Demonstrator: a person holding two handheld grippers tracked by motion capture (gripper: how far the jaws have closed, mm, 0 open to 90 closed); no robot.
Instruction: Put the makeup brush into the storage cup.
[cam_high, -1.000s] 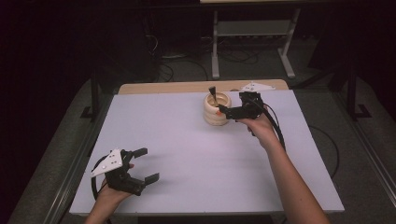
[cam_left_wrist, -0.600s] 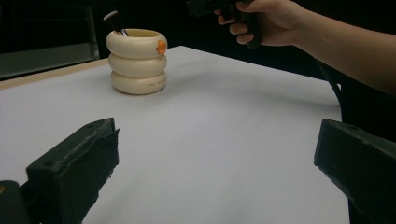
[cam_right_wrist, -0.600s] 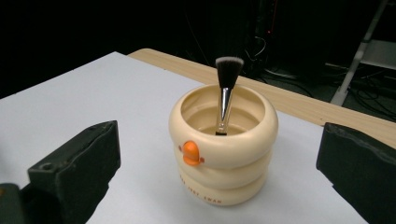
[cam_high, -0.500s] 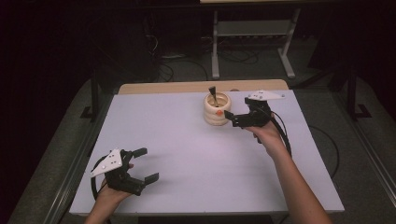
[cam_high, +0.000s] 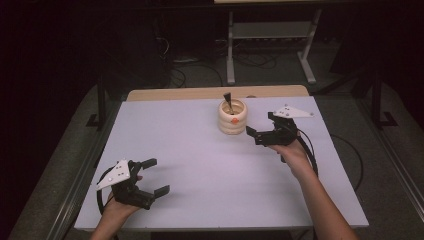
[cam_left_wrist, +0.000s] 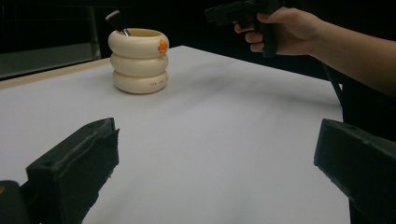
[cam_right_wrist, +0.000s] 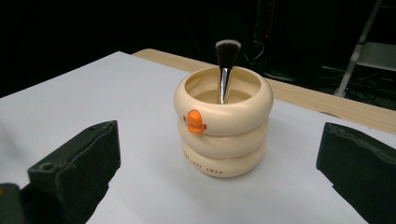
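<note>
Nearby, nothing stands between right gripper and cream holder; white table bare around both. Wide open surface from holder toward near edge. Left gripper at near left corner, jaws released, empty. Right gripper just beside holder, jaws spread wide, grasping nothing. Holder near far edge: three stacked rings, orange knob, brush upright inside, bristles up.
</note>
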